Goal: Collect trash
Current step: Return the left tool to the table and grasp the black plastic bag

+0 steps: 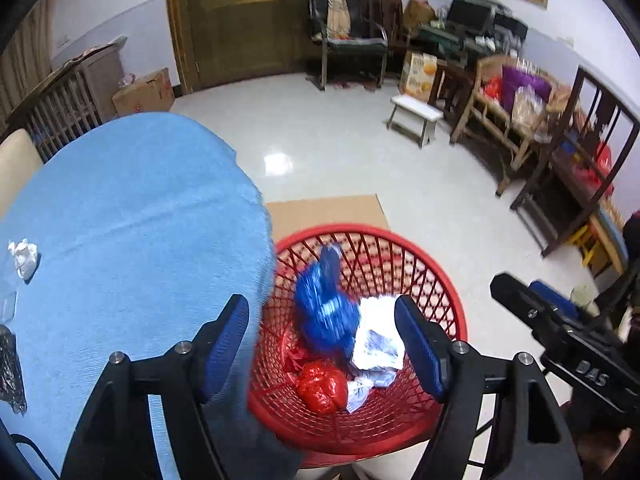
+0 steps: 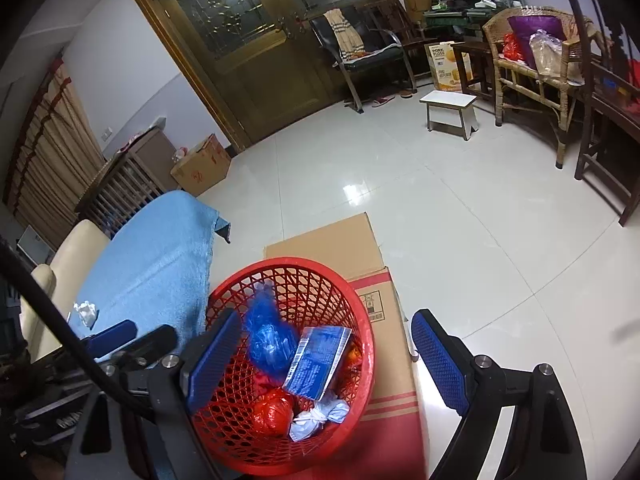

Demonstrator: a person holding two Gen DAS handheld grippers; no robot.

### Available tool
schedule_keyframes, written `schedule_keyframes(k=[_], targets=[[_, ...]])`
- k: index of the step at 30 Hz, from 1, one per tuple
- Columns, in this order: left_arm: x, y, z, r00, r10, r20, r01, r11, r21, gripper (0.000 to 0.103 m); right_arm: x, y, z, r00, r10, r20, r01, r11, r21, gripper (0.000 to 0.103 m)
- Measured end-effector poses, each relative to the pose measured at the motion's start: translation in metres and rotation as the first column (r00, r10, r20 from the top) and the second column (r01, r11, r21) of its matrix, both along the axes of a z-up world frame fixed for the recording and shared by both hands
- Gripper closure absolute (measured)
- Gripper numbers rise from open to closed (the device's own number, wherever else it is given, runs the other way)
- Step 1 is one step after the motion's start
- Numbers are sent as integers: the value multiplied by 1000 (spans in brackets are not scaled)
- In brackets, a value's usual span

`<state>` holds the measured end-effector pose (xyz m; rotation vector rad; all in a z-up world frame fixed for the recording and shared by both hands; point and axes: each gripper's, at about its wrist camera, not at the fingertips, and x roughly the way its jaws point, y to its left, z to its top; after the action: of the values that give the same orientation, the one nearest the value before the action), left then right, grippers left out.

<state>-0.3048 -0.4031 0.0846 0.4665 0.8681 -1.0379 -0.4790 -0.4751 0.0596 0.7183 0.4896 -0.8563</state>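
A red mesh basket (image 1: 448, 280) (image 2: 360, 312) stands on the floor beside a table with a blue cloth (image 1: 132, 208) (image 2: 160, 256). In it lie a blue plastic bag (image 1: 326, 312) (image 2: 268, 336), a red bag (image 1: 322, 386) (image 2: 272, 410), and a white and blue wrapper (image 1: 378, 346) (image 2: 320, 360). My left gripper (image 1: 322, 336) is open and empty above the basket. My right gripper (image 2: 324, 354) is open and empty above the basket. A crumpled white tissue (image 1: 24, 258) (image 2: 86, 312) lies on the cloth. A black crinkled wrapper (image 1: 10, 368) lies at the cloth's left edge.
A cardboard box (image 2: 392, 380) sits flat under and behind the basket. A small white stool (image 1: 416, 118) (image 2: 450, 110), wicker chair (image 2: 536, 64), dark wooden chairs and a cardboard box (image 1: 144, 94) stand around the tiled floor. The right gripper body (image 1: 568, 344) shows at the right.
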Motion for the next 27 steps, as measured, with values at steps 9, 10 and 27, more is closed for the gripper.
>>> schedule_keyframes(k=[9, 10, 27], targets=[[46, 85, 23, 981, 196, 11, -195, 978, -73, 26, 36, 25, 14, 996, 89, 11, -88, 995, -37, 14], [52, 102, 22, 973, 232, 17, -230, 971, -71, 26, 44, 30, 15, 994, 108, 9, -107, 993, -43, 14], [193, 307, -1, 788, 615, 36, -610, 787, -94, 26, 180, 157, 24, 881, 456, -123, -468, 878, -98, 14]])
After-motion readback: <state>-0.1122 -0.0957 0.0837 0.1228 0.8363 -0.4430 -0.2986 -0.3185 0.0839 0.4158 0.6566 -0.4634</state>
